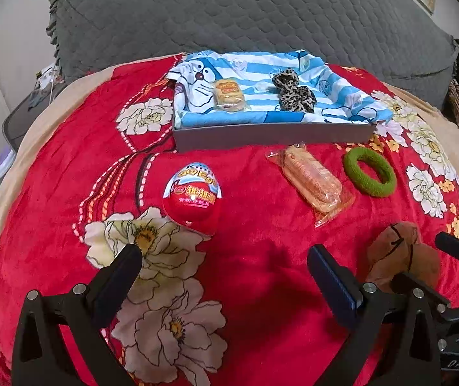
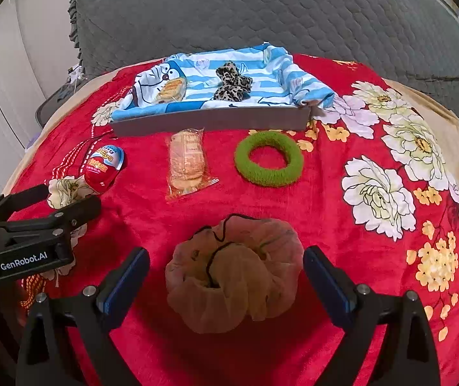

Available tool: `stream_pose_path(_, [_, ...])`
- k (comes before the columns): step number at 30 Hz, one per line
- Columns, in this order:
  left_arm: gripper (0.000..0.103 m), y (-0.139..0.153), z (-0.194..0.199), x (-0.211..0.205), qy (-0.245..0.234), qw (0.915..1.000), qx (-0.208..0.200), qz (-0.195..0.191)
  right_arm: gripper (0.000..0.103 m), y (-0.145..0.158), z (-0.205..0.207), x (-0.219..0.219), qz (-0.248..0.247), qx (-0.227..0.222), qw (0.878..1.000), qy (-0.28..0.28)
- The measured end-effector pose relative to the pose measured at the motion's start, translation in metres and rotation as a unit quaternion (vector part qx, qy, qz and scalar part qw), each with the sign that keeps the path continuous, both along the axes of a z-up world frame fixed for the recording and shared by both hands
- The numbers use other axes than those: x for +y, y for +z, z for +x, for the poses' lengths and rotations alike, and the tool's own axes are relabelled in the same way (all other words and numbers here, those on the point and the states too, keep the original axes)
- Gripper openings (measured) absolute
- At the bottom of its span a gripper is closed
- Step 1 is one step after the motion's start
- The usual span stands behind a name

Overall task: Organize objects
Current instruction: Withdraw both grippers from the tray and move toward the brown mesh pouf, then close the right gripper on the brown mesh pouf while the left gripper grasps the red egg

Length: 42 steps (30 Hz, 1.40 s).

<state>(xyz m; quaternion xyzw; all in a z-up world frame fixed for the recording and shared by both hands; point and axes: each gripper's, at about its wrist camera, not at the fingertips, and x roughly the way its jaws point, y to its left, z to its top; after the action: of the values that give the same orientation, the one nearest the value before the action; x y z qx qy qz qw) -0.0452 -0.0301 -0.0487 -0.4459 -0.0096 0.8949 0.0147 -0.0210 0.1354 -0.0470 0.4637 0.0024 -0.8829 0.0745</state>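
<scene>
Both claws, left (image 1: 224, 255) and right (image 2: 226, 257), spread wide, empty. Before tray (image 2: 210, 122): 1 egg (image 2: 104, 167), 1 snack (image 2: 186, 160), 1 ring (image 2: 268, 159), 1 pouch (image 2: 232, 276); bare red blanket (image 2: 326, 225) rightward.

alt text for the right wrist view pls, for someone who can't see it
The open right gripper straddles a beige gathered fabric scrunchie on a red floral blanket. Beyond lie a fuzzy green ring scrunchie, a clear-wrapped biscuit pack and a red toy egg, before a grey cloth-lined tray.

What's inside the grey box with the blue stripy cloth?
Inside the grey box, on the blue stripy cloth, lie a wrapped yellow snack and a leopard-print scrunchie. The cloth covers the bottom, so anything beneath it is hidden.
</scene>
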Motion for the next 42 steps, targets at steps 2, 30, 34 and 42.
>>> stream_pose_path(2, [0.102,-0.002,-0.004,0.001,-0.002,1.0000,0.000,-0.003,0.097,-0.002,-0.002,-0.001,0.001,-0.002,1.000,-0.001])
stream_pose_path(30, [0.102,-0.032,-0.069,-0.016,-0.011,0.9993,-0.001,0.036,0.088,-0.035,-0.025,-0.006,0.020,-0.027,0.999,-0.025])
stream_pose_path(34, [0.102,-0.035,-0.074,-0.018,-0.010,0.9993,-0.004,0.036,0.083,-0.036,-0.026,-0.009,0.023,-0.026,0.999,-0.023])
stream_pose_path(42, [0.094,-0.036,-0.080,-0.018,-0.019,0.9985,-0.006,0.052,0.066,-0.039,-0.026,-0.013,0.033,-0.028,0.999,-0.020])
